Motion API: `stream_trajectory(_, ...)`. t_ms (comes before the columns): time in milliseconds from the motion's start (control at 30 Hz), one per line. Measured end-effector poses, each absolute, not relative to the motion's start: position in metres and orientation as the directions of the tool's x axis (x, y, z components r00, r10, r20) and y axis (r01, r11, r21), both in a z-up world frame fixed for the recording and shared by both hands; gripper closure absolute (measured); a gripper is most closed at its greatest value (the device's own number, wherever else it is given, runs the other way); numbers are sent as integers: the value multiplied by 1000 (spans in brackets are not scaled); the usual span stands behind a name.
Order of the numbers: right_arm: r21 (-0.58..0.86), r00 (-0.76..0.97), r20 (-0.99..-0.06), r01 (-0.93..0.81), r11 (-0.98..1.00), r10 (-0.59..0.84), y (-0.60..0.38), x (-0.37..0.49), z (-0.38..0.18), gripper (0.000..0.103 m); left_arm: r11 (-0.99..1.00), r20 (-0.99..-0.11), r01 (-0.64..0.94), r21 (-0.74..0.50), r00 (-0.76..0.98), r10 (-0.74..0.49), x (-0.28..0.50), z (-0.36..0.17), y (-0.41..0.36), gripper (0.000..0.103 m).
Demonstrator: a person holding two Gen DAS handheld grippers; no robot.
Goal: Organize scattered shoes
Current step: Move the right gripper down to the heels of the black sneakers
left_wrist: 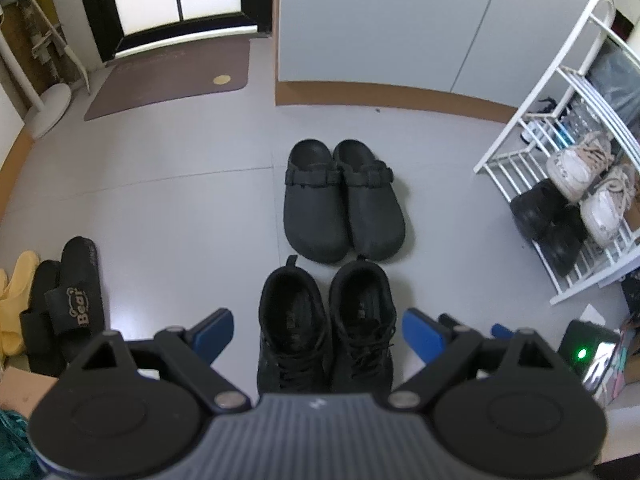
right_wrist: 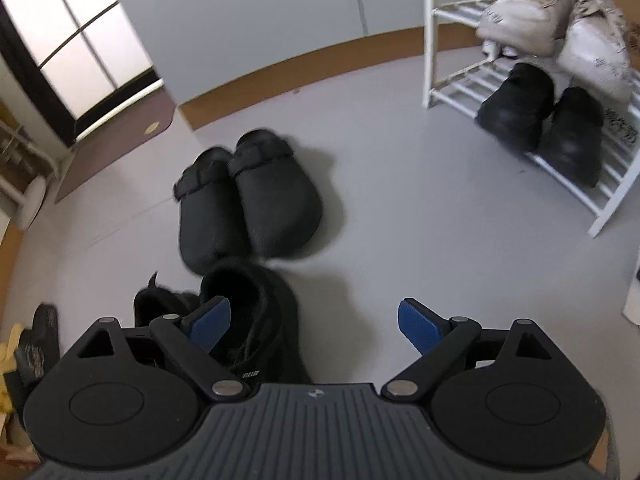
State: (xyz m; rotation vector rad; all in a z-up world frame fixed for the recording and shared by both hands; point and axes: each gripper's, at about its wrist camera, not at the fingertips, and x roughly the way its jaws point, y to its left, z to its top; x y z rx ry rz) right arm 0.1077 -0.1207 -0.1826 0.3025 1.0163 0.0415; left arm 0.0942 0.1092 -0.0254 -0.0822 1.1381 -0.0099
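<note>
Two black lace-up sneakers [left_wrist: 326, 320] sat side by side on the grey floor [left_wrist: 180, 208], right behind the black clogs [left_wrist: 344, 200]. Left gripper [left_wrist: 318, 336] hung over them, fingers spread wide, gripping nothing. Right gripper [right_wrist: 314, 326] also released, empty. White shoe rack [left_wrist: 516, 152] w/ more pairs off to the right.

The toes of the black sneakers [left_wrist: 326, 328] are hidden behind the gripper body in the left wrist view. In the right wrist view the clogs [right_wrist: 248, 204] and the rack [right_wrist: 516, 92] shoes are smeared by motion blur. Yellow slippers [left_wrist: 12, 304] are cut off at the left edge, and the things behind the rack stay too small to tell.
</note>
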Motion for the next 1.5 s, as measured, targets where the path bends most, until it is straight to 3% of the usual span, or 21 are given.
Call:
stream_trajectory(167,314,511,-828,79,946,232,-104,110,-197,9,995,-901,-51,-84,429,-54,100,-29,107,10)
stream_trajectory(467,277,543,-798,-53,959,260,-78,125,-198,9,993,-922,-88,-74,385,-35,109,-51,116,10)
stream_trajectory(767,243,555,-795,-78,967,244,-72,122,-205,11,990,-922,-113,-86,386,-36,112,-46,126,10)
stream_trajectory(833,251,552,-793,-88,964,257,-67,121,-207,17,990,-920,-108,-87,390,-38,111,-45,125,10)
stream_trajectory(1033,233,588,-761,-150,961,276,-53,115,-208,21,992,-925,-119,-50,379,-1,111,-45,128,10)
stream_trajectory(1200,237,588,-753,-180,955,297,-45,110,-217,34,990,-926,-134,-50,378,4,114,-43,132,10)
stream_trajectory(1400,259,595,-726,-230,938,346,-32,103,-224,41,989,-934,-149,-21,356,34,116,-49,138,10)
stream_trajectory(1500,275,580,-722,-261,925,378,-28,101,-226,50,987,-933,-160,-20,357,39,116,-48,141,10)
